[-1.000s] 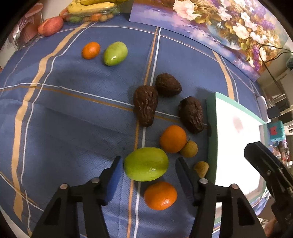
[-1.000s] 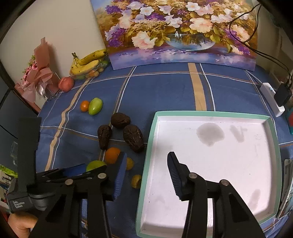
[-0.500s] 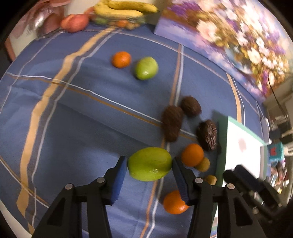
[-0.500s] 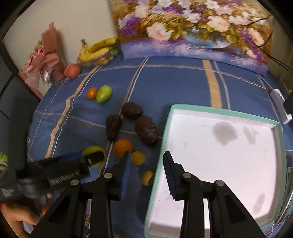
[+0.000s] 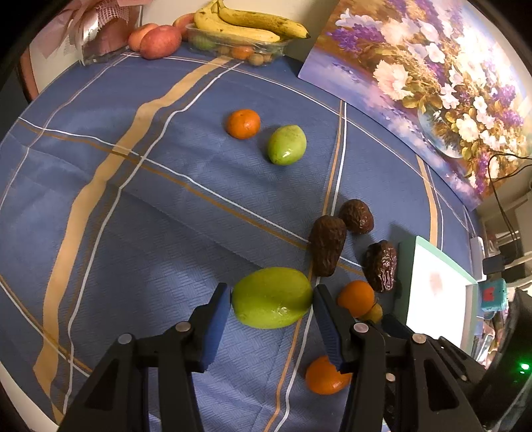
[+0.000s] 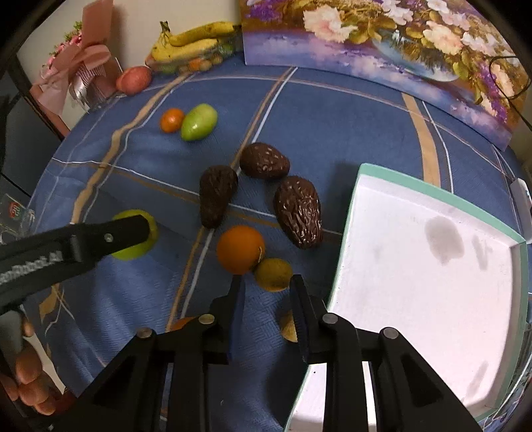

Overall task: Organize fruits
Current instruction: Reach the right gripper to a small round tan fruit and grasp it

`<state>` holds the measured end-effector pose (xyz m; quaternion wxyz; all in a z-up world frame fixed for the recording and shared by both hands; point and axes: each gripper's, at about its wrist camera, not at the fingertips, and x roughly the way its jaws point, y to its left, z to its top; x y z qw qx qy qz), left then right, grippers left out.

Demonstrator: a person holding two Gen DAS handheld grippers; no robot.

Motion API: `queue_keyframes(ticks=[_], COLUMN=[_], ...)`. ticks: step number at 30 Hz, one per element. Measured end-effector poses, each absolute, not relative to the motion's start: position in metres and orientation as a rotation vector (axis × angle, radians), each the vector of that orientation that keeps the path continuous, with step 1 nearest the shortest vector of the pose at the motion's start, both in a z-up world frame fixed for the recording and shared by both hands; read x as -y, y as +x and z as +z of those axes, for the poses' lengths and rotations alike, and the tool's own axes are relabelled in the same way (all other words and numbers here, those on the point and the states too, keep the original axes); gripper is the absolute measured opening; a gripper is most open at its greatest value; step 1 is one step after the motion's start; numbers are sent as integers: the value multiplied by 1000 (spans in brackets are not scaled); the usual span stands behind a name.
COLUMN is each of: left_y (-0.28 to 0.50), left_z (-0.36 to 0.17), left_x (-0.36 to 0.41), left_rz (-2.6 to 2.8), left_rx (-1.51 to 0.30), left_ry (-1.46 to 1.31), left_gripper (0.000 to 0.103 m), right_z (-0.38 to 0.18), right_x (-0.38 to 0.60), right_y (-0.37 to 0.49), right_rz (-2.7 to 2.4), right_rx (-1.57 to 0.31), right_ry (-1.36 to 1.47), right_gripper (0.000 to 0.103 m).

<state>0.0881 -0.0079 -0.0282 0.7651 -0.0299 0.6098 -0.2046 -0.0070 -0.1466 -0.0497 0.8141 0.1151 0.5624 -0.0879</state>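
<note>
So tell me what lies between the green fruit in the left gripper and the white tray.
The left gripper has its pads on the green fruit. Toward the white tray lie an orange with a small yellow-brown fruit against it, and a dark wrinkled fruit beside the tray's rim. Carried over them, nothing else visible blocks it.

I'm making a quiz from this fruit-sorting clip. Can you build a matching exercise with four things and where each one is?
1 big green fruit
2 bananas
3 tray
4 small yellow-brown fruit

A on a plastic punnet at the far edge
B empty, beside the dark wrinkled fruits
C between the left gripper's fingers
D touching an orange

Pairs: 1-C, 2-A, 3-B, 4-D
</note>
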Motion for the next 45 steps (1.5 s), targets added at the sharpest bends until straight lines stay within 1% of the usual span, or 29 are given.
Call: queue_keyframes(ticks=[4,6,7,16,18,19,24,30,31,33,34,43,45], left_y=[90,90,90,88,86,85,82,84,84,84,85,86,86], left_z=[-29,-29,-29,-22,-18,-16,-13,-17,-17,-18,-18,-23,-24], left_x=[8,7,7,7,9,10,16,14,14,15,15,16,17], left_rz=[-445,-445,-444,-446,-452,-456,-469,-459,-460,-464,-465,-463,-465], left_rx=[-1328,-1328,-1327,-1306,-1290,-1285,-1276,-1290,-1291,-1294,-1295,-1311,-1313], left_ry=[-73,-74,-76,-76,-74,-72,-57,-65,-65,-65,-64,-57,-53], left_gripper=[54,54,54,54,54,54,54,54,54,54,54,54,54], right_z=[-57,-58,-58,-54,-46,-39,-23,-39,-43,-48,-51,-58,-59], right_x=[147,147,148,151,150,150,154,148,146,143,143,143,142], right_y=[-2,-3,-3,-4,-7,-9,-15,-7,-6,-4,-3,2,2], right_rz=[-203,-214,-218,-214,-209,-210,-209,-187,-185,-194,-200,-194,-190], right_rx=[-1215,-1213,-1208,-1191,-1170,-1147,-1111,-1167,-1179,-1193,-1199,-1192,-1192], right_ry=[228,220,221,231,237,240,239,223,207,180,174,175,179], right_gripper=[28,23,22,21,7,6,6,7,9,16,22,24,26])
